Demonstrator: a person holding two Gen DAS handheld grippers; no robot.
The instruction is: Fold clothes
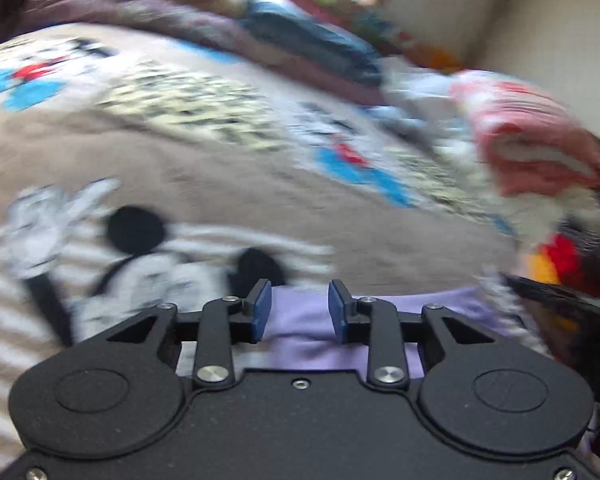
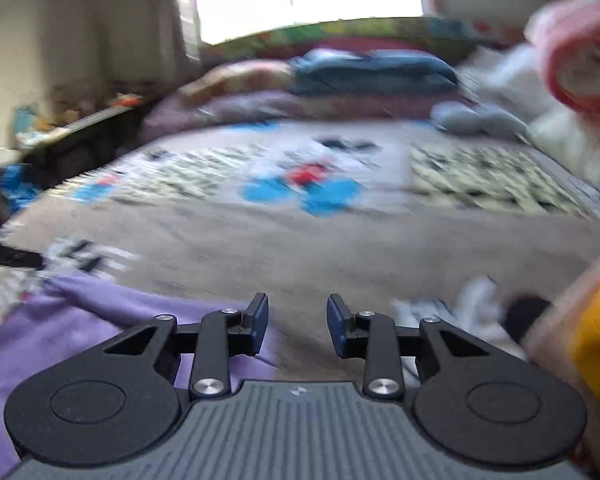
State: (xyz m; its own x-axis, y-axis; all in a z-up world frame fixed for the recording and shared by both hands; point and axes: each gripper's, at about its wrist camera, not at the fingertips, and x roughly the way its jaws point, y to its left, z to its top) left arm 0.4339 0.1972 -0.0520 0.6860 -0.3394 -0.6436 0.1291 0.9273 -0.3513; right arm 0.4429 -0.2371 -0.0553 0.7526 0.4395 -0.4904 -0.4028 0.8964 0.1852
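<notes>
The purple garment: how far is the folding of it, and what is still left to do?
Done: a pink folded stack sits at the bed's right side. In hand: nothing; the left gripper and right gripper are both open over the purple garment, which lies loose and rumpled on the printed bedspread. Left: gripping it, folding it, and placing it. Blur hides finer detail.

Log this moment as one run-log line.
task: fold clothes | left gripper: open, over purple garment | right gripper: open, at garment's edge above bedspread | nothing gripped | frames blurred
</notes>
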